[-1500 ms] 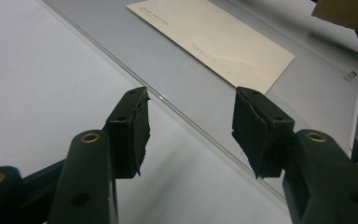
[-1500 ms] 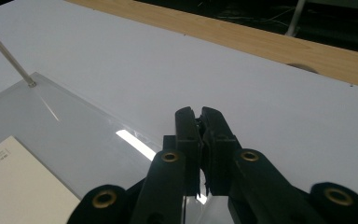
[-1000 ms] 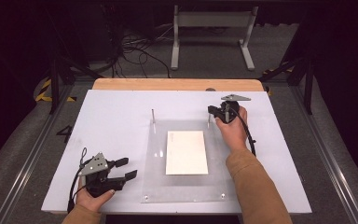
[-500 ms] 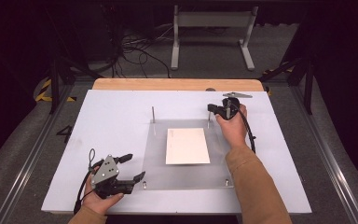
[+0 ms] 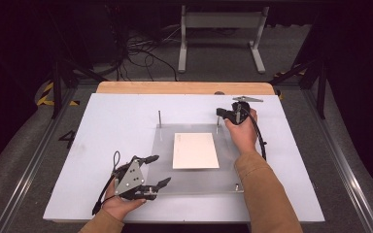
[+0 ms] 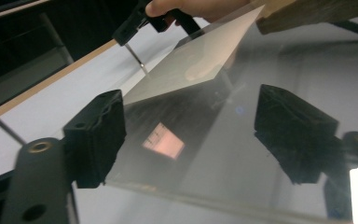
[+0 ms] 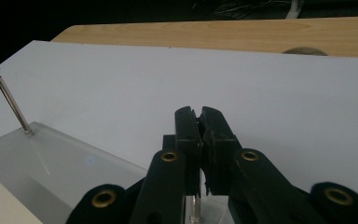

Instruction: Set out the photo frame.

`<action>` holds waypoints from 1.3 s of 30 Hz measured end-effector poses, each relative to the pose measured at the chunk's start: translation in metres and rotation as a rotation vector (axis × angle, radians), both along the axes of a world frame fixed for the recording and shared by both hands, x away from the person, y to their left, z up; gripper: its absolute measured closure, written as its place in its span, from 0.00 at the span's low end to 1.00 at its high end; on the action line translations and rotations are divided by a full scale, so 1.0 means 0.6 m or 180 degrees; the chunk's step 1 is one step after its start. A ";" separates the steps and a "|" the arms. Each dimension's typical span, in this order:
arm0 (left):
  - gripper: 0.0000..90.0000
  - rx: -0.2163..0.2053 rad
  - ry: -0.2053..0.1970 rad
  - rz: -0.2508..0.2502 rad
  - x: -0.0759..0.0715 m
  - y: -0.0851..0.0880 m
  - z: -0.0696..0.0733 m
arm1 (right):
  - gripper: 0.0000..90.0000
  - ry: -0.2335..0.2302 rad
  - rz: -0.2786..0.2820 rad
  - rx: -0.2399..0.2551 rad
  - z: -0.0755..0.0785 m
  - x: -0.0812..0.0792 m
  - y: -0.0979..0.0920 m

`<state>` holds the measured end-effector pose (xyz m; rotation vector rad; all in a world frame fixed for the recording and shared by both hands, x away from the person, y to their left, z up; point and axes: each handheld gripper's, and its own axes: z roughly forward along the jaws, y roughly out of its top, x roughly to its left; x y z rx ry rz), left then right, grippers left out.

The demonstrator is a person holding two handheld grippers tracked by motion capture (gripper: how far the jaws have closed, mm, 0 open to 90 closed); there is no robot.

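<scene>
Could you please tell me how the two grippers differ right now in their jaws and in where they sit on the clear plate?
The left gripper has its jaws spread wide; the right gripper has its jaws shut on a thin metal pin. The left gripper sits at the clear plate's near left corner, its jaws either side of the edge without pressing, and they have just been opening and closing; the right sits at the far right corner. Both are black and hand-held.
</scene>
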<state>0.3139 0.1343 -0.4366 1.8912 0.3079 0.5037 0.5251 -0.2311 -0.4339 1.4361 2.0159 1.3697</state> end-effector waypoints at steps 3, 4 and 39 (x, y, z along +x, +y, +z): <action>0.45 -0.0037 -0.0077 -0.0028 0.001 -0.004 0.002 | 0.95 -0.0007 -0.0008 0.0017 -0.001 0.000 0.000; 0.53 -0.0027 -0.0121 -0.0011 0.002 -0.003 0.004 | 0.95 -0.0008 -0.0007 0.0025 -0.001 0.000 -0.001; 0.58 0.0013 0.0098 -0.0048 0.026 0.010 0.045 | 0.39 -0.0733 0.1142 0.0165 0.048 -0.261 -0.130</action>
